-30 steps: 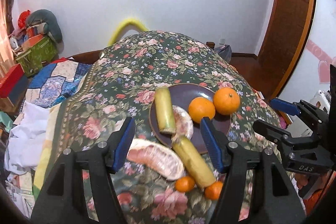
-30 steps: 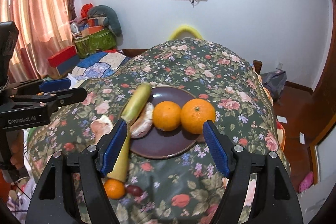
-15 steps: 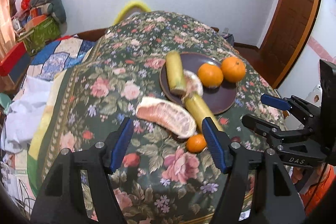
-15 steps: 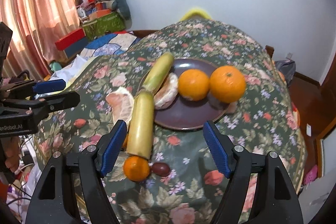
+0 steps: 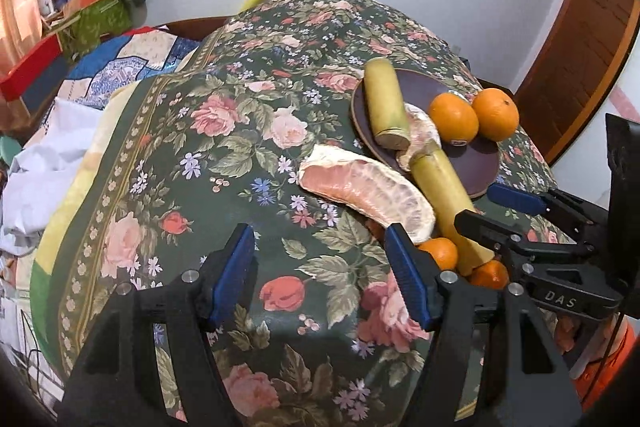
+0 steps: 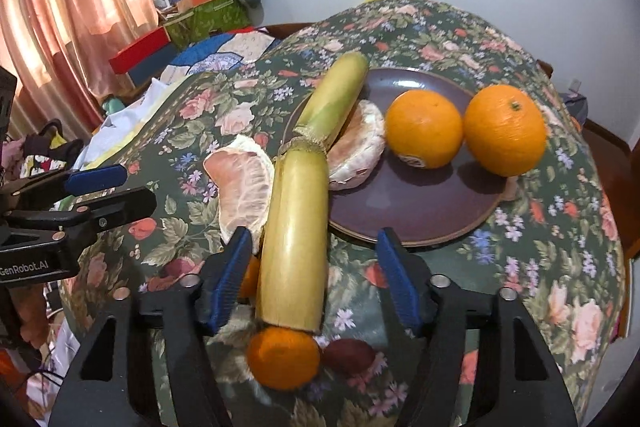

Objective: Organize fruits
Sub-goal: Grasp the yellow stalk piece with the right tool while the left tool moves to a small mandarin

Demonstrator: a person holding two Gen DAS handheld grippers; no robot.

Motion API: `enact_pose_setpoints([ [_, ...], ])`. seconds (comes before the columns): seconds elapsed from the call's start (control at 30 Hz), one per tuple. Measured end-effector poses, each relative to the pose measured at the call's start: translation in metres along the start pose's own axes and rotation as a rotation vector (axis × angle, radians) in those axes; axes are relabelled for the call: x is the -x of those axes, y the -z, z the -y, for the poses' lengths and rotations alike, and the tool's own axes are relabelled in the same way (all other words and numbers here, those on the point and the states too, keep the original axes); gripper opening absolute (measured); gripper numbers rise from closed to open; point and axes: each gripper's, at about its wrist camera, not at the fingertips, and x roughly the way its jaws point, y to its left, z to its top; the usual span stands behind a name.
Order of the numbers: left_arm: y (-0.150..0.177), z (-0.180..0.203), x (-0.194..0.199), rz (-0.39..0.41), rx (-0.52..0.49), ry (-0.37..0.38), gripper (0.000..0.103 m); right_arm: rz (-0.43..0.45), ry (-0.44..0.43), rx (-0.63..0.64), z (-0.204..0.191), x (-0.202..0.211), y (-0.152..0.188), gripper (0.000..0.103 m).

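Straddling sugarcane piece (image 6: 294, 235), right gripper (image 6: 314, 271) agape

I've pulled my left gripper (image 5: 320, 271) back and swung it left: a second ago its open jaws framed the plate (image 5: 480, 163), and now they frame bare cloth (image 5: 224, 155), with the plate off at 2 o'clock and the pomelo (image 5: 368, 191) just past my right finger.

My right gripper (image 6: 314, 279) has dropped low and drawn back toward the near edge. The cane (image 6: 296, 239) now lies between its open jaws, near the left one. The small orange (image 6: 282, 357) and a dark fruit (image 6: 348, 353) have come into view at 6 o'clock.
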Motion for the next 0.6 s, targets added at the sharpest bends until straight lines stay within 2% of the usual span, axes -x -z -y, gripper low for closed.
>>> enact_pose_setpoints([
  [0.07,0.0,-0.001,-0.003,-0.002,0.0,0.0,0.067,-0.015,-0.013,-0.007,0.001,-0.005,-0.001,0.05],
  [0.33,-0.001,0.006,-0.011,-0.002,-0.022,0.002,0.067,-0.043,-0.052,-0.028,0.002,-0.018,-0.001,0.046],
  [0.4,-0.002,0.008,-0.013,-0.005,-0.025,0.004,0.067,-0.046,-0.081,-0.031,0.002,-0.018,-0.001,0.034],
  [0.43,-0.002,0.009,-0.013,-0.005,-0.028,0.006,0.067,-0.048,-0.091,-0.033,0.001,-0.019,-0.002,0.034],
  [0.6,-0.001,0.013,-0.011,-0.006,-0.031,0.019,0.067,-0.025,-0.048,0.005,-0.006,-0.014,-0.002,0.034],
])
